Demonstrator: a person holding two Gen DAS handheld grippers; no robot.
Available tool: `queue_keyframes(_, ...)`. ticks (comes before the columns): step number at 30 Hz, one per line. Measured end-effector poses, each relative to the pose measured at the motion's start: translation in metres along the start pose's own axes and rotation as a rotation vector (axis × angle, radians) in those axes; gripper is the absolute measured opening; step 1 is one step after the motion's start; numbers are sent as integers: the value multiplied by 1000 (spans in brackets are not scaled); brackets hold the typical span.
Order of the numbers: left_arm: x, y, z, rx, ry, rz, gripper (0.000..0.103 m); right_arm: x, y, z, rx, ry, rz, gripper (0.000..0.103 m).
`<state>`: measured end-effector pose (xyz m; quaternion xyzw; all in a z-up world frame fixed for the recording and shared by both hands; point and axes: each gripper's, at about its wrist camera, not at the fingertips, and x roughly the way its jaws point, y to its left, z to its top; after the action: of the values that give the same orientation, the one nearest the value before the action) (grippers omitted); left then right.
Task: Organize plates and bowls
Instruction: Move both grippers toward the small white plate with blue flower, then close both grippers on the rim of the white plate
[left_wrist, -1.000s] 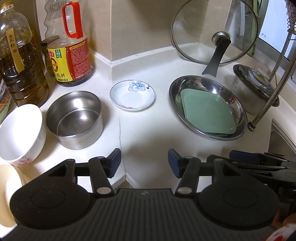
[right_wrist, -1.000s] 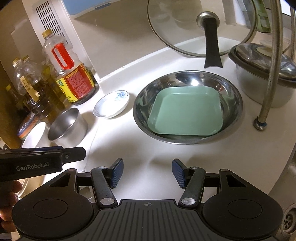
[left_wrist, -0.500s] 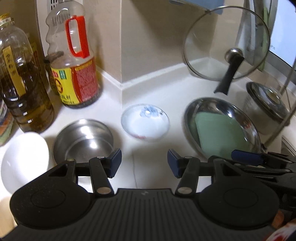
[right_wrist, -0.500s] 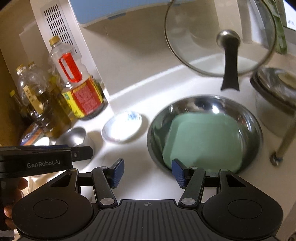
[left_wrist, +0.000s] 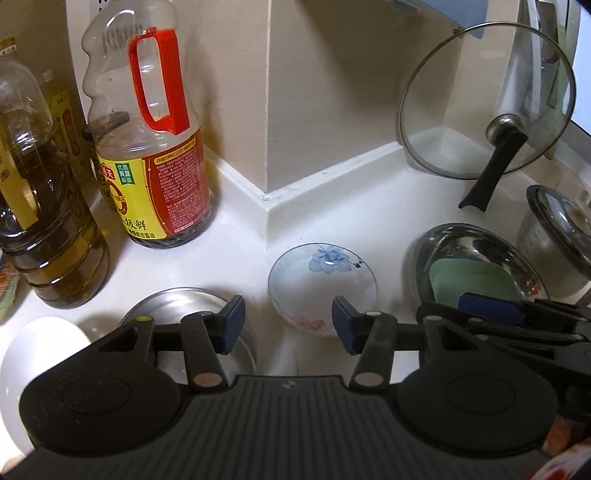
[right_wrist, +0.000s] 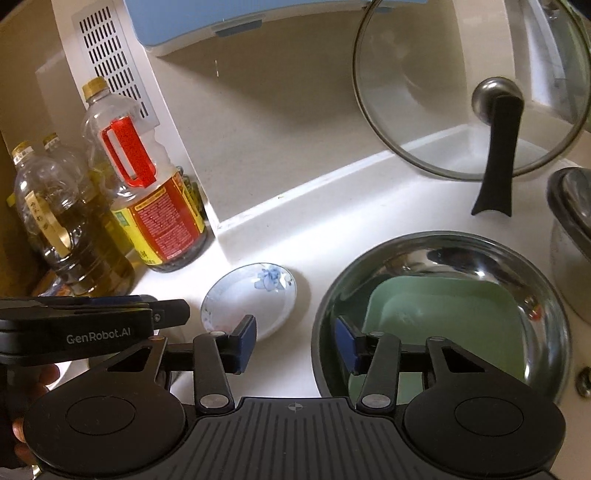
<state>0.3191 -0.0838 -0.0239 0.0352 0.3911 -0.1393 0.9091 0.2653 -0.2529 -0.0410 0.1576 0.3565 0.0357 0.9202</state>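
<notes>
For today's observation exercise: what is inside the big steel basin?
A green square plate lies flat inside the steel basin. The right gripper covers the plate's near edge, so nothing can be told there; whatever is beneath the plate is hidden.

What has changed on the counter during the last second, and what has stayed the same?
Both open grippers moved forward and lower: the left gripper toward the small flowered dish, the right gripper toward the steel basin's near rim. Nothing was grasped. The dish, basin and green plate stayed in place.
</notes>
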Motion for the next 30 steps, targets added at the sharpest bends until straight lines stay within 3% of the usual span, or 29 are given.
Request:
queue_keyframes(12,27,11,11,0,29,-3,49,31,2,11,18,8,-5,46)
queue_keyframes(16,36,14,14,-5,43,-1,43,43,1,15,16,16,-11,46)
queue_keyframes(30,69,19,23,-2,113,-12,31,87,11,22,-34,93,-56,30)
